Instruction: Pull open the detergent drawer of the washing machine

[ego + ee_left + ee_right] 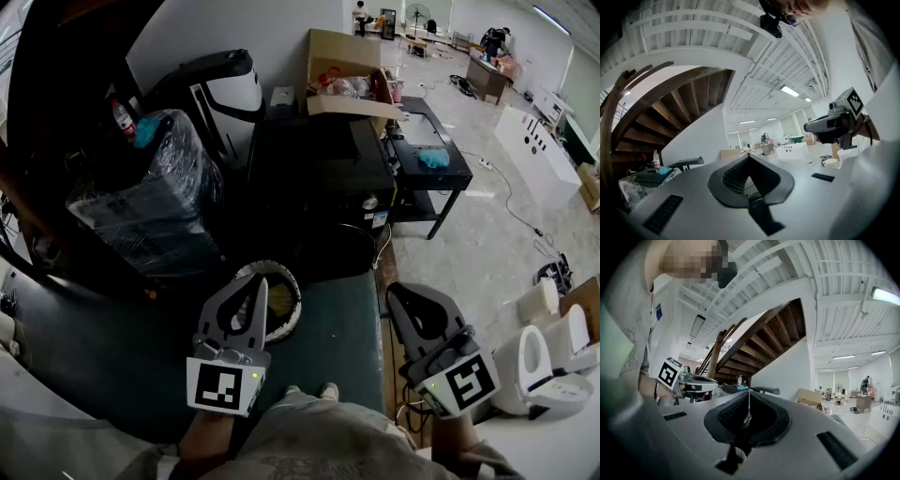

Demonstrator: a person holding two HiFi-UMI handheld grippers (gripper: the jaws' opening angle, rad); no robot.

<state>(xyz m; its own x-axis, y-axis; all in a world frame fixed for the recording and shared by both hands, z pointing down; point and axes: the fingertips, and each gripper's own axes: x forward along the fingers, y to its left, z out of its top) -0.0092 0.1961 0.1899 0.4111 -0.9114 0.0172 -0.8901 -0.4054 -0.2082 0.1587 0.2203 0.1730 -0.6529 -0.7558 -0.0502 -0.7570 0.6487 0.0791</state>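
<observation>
I cannot pick out a washing machine or its detergent drawer in any view. My left gripper point(262, 281) is held level over a dark green surface point(131, 356), jaws shut with nothing between them; in the left gripper view its tips point(749, 155) meet against open room. My right gripper point(396, 291) hovers level at the surface's right edge, also shut and empty, its tips point(748, 391) closed together. Each gripper shows in the other's view: the right gripper point(834, 124) and the left gripper point(693, 383).
A round white-rimmed bin point(279, 302) sits just beyond the left gripper. Ahead stand a black cabinet point(319, 173), a plastic-wrapped black bundle point(150, 202), a cardboard box point(347, 80) and a low black table point(433, 159). White toilets point(548, 361) stand at the right. A wooden staircase point(759, 333) rises at the left.
</observation>
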